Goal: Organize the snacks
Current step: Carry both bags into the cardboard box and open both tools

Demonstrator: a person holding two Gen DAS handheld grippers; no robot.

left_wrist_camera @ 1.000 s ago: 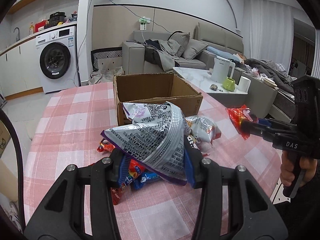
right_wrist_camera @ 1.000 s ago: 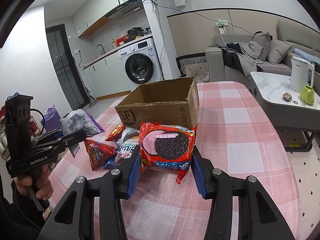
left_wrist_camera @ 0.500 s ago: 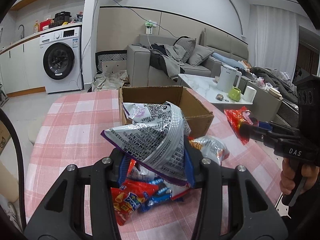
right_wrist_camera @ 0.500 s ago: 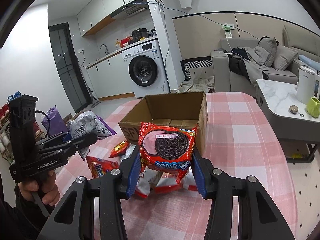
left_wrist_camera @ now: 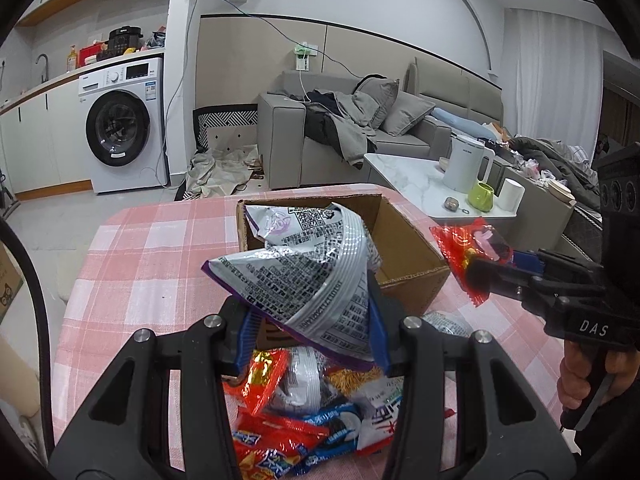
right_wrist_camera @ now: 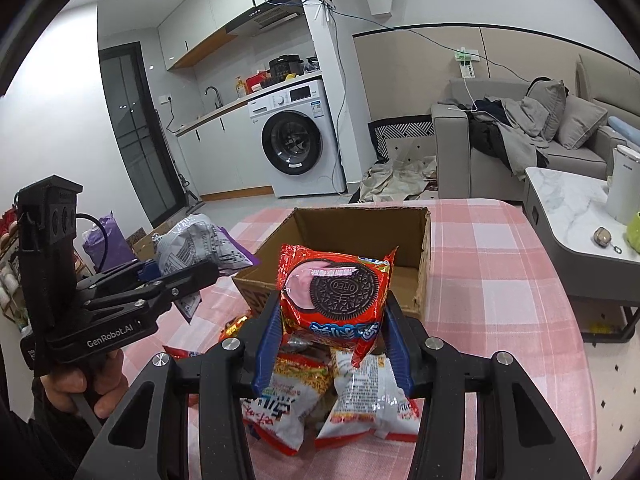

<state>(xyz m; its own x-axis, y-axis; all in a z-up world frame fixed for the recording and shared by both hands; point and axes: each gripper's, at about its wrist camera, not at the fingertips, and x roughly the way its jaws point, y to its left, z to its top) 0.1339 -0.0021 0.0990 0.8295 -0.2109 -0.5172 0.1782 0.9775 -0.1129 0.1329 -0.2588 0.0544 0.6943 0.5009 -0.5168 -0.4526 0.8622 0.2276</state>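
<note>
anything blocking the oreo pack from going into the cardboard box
Nothing visible does. The right tool holds the Oreo pack just before the cardboard box, whose top is open and looks empty; loose snack packets lie below.

Home, open-plan flat. Kitchen corner: front-loading washing machine [right_wrist_camera: 298, 148] under counter, sink tap [right_wrist_camera: 212, 94], range hood [right_wrist_camera: 276, 14], wall cabinets [right_wrist_camera: 208, 8]. Living area adjoining: grey sofa [left_wrist_camera: 360, 136] strewn with cushions, clothes; marble coffee table [left_wrist_camera: 416, 176] with white kettle [left_wrist_camera: 466, 164], green mug [left_wrist_camera: 481, 197]. Pink checked cloth on worktop [left_wrist_camera: 152, 248].
</note>
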